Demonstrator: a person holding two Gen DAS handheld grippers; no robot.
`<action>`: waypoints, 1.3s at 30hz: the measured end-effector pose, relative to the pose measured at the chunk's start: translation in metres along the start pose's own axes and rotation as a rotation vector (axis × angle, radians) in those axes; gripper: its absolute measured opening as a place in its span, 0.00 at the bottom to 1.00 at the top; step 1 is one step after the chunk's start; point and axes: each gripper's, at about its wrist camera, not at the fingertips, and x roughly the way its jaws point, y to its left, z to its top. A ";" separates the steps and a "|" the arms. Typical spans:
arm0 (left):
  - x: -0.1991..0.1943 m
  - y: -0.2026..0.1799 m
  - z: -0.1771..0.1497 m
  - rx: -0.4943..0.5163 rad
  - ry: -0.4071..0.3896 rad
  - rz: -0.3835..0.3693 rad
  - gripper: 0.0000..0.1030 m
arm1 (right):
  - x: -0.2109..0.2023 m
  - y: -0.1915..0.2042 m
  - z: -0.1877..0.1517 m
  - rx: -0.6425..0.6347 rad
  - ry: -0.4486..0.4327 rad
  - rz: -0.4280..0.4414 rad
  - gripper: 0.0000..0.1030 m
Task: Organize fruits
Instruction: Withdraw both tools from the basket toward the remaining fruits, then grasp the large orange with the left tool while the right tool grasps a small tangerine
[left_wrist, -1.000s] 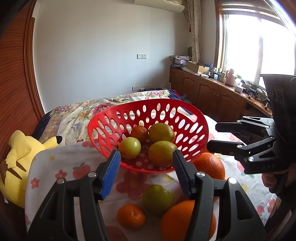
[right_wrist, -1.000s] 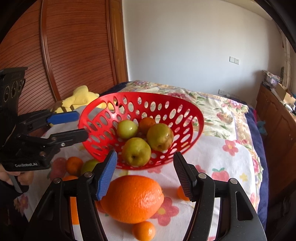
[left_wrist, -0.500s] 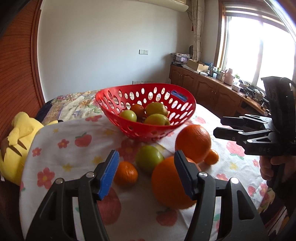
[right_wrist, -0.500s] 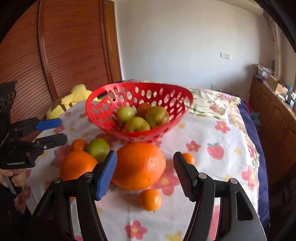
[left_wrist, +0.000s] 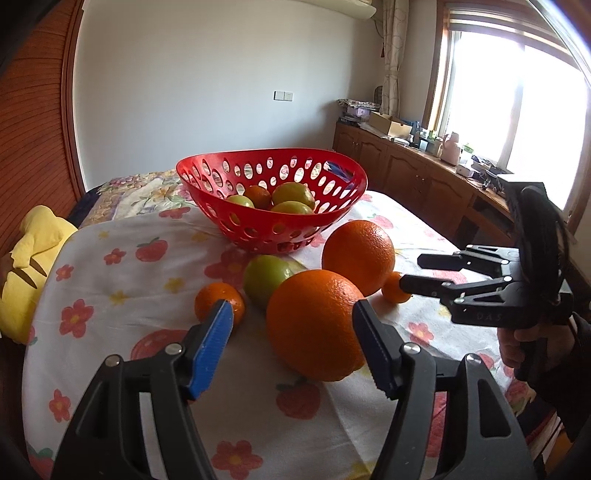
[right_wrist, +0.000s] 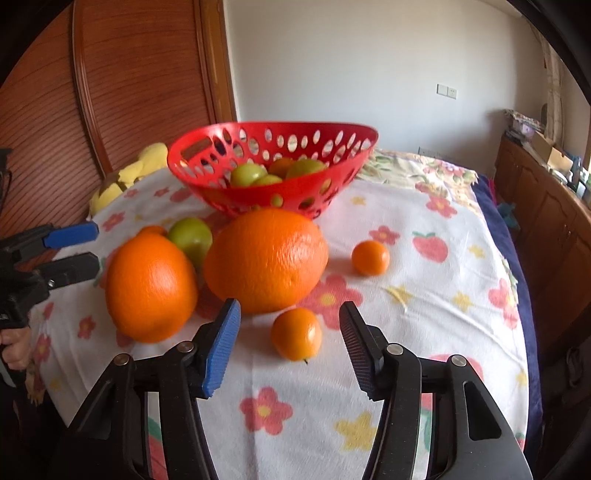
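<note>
Two grippers are sitting wide apart, holding nothing. The right gripper (right_wrist: 290, 341) is framing a small orange (right_wrist: 296, 334) dead ahead between its fingers, close in; this hand is nearer to it. The left gripper (left_wrist: 291, 343) is facing a big orange (left_wrist: 314, 325) just ahead, off toward its right finger. Small orange is near-round, no real long axis, stem end seeming to point at the camera. Red basket (right_wrist: 273, 195) is standing beyond, already holding green fruit.
</note>
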 end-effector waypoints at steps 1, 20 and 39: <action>0.000 -0.001 0.000 -0.001 -0.001 0.000 0.66 | 0.002 -0.001 -0.001 0.002 0.007 0.000 0.53; 0.009 -0.018 0.009 -0.008 0.044 0.028 0.68 | 0.021 -0.003 -0.004 -0.020 0.085 0.004 0.34; 0.033 -0.021 0.014 -0.001 0.103 0.059 0.69 | 0.013 -0.006 -0.025 0.031 0.059 0.028 0.36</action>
